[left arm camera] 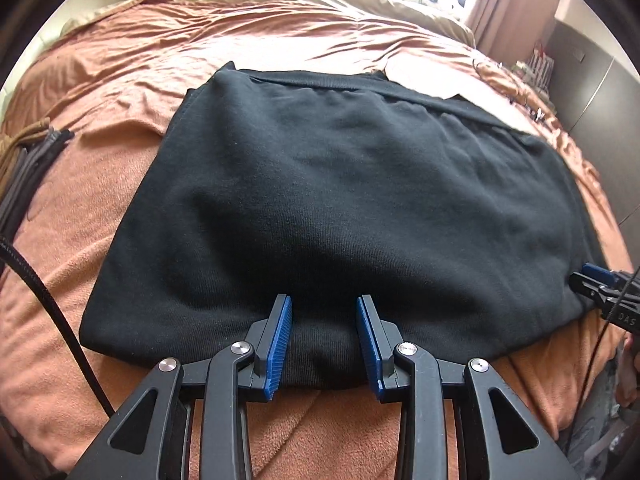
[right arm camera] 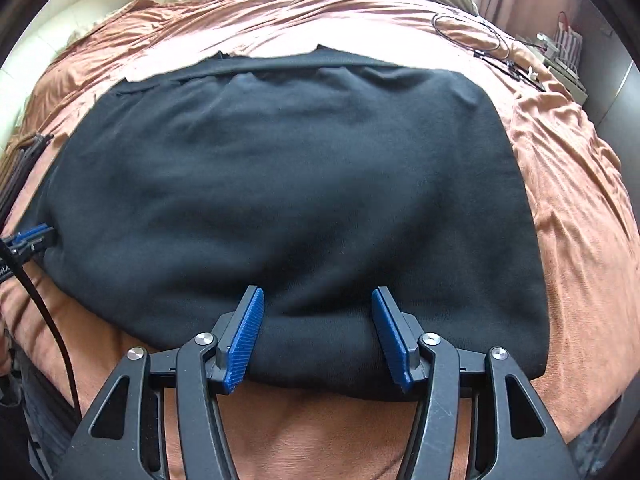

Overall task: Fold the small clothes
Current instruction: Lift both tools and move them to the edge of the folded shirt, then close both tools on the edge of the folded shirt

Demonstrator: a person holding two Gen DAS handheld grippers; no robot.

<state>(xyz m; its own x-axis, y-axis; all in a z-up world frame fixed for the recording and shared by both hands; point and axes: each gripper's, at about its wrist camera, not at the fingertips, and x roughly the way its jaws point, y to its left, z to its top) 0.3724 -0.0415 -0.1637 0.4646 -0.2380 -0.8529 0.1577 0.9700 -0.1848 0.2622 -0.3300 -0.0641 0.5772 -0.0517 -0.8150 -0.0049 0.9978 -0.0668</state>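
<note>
Now mid-frame: black garment (left arm camera: 340, 200) flat on orange blanket (left arm camera: 100, 72). Left gripper (left arm camera: 324, 340) fingers wide, straddling near hem. Right gripper (right arm camera: 318, 336) same, wide over hem, btm center.

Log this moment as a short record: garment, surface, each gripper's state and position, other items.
garment: black garment, lying fairly flat and apparently folded, near edge facing both grippers
surface: orange blanket on a bed
left gripper: open, jaws straddling the garment's near edge, nothing clamped
right gripper: open, likewise at the near edge, further right
other items: thin black cable on the blanket beyond the garment; dark cords at the left edge
</note>
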